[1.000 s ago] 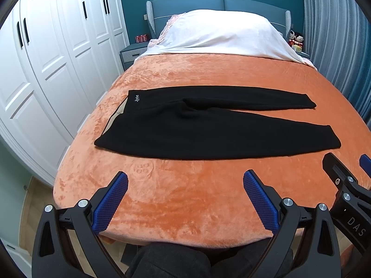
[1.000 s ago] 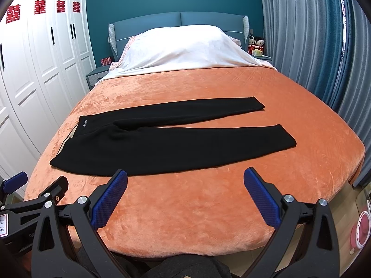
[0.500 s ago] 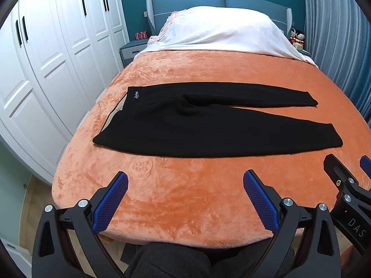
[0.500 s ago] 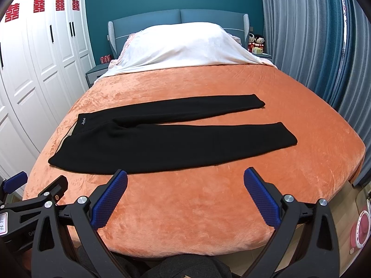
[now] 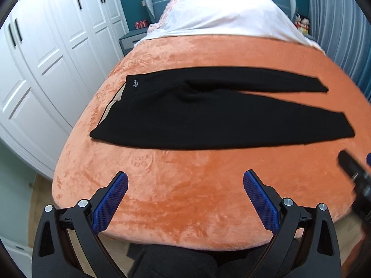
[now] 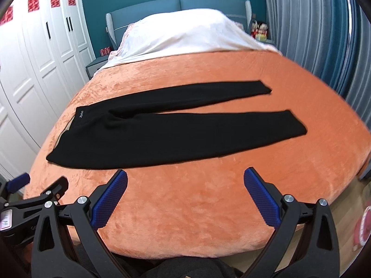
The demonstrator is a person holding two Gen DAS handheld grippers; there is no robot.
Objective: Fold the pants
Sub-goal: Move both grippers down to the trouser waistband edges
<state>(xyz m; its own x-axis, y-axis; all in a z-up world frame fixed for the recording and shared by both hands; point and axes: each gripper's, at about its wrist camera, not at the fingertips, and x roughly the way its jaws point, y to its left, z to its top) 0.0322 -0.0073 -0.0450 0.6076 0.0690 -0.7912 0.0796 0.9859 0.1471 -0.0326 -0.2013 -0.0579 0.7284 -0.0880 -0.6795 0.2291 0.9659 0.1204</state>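
Pants (image 5: 208, 118) lie flat across the orange bed (image 5: 208, 199), waistband at nine o'clock, legs toward three. Soft, limp, light, probably; pinch waistband corner and hem. Left gripper (image 5: 185, 199) and right gripper (image 6: 185, 197) fingers apart, empty.

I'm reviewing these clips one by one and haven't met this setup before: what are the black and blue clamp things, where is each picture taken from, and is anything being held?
They are two hand-held grippers, one in each of a person's hands, each carrying a fisheye camera that looks along its fingers. One picture is from the left gripper, the other from the right gripper. Both have their blue-padded jaws wide apart and hold nothing. Ahead, black pants lie flat and unfolded on an orange blanket covering a bed, legs spread slightly apart, waistband towards the white wardrobe.
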